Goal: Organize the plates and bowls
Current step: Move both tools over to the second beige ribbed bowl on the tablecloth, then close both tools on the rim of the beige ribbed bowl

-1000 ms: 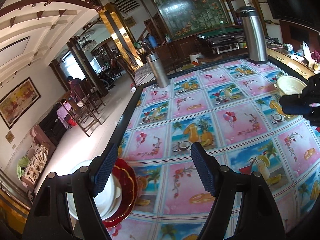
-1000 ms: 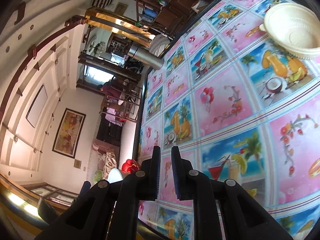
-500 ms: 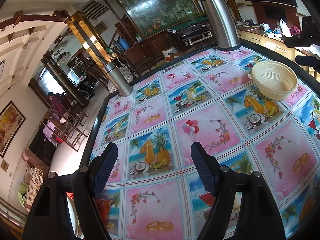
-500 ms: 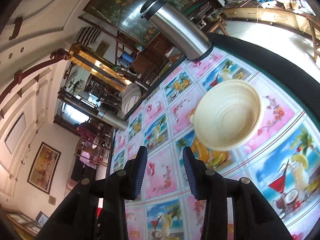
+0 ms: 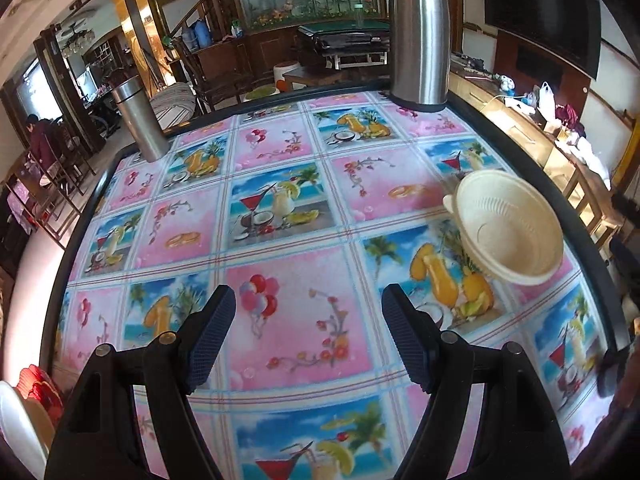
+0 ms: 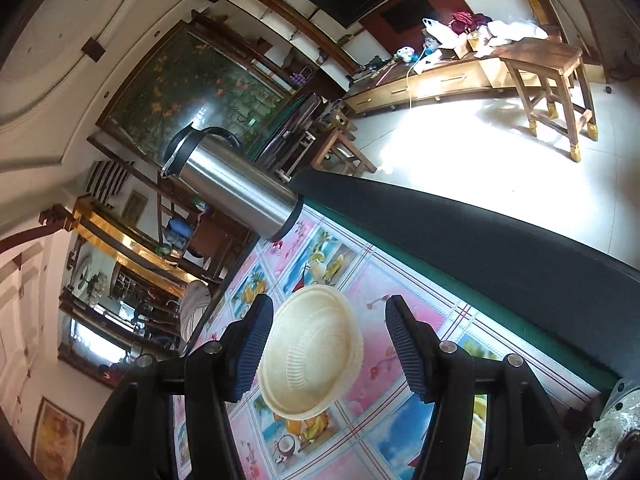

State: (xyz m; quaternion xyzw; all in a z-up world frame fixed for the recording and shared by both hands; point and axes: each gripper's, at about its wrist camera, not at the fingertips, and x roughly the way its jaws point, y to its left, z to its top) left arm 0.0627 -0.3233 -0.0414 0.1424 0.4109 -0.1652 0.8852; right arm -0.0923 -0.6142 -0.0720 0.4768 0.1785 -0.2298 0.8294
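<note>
large dining room, wood cabinets along the walls. table [image 5: 280, 216] wears a glossy cloth printed with cocktails and fruit. two steel flasks stand at the far edge: tall flask [image 5: 418, 36], small flask [image 5: 140, 120].

cream bowl [image 5: 508, 226], ribbed plastic, looks like two nested; sits near the right edge of the table, nothing touching it.

left gripper [image 5: 308, 340]: jaws wide apart, empty, hovering over the cloth, well left of the bowl.

right gripper [image 6: 328, 352]: jaws spread, empty, framing the bowl [image 6: 312, 352] from above; no contact seen.

red plate [image 5: 40, 388] and white plate [image 5: 18, 428] show at the lower left, partly cut off.

judgement: early to mid task. the bowl is not yet gathered with the plates; grasp and carry remain.
</note>
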